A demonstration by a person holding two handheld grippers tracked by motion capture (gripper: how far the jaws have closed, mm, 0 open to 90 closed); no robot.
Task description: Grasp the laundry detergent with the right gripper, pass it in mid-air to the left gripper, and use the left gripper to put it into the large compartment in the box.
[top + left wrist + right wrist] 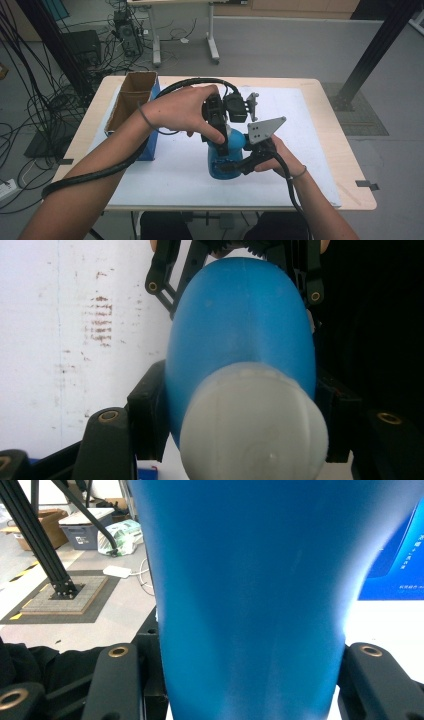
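**Two-handed grip on blue bottle**

We see the blue plastic bottle [225,157] with its white cap [252,427] mid-table on the white mat [165,175]. Left gripper [220,137] clamps the cap end; right gripper [245,160] clamps the body. Likely uncapping; next we'd twist the cap.

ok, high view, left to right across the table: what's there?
Cardboard box → person's left hand → left gripper shut on the blue bottle → right gripper clamping the same bottle → person's right hand.
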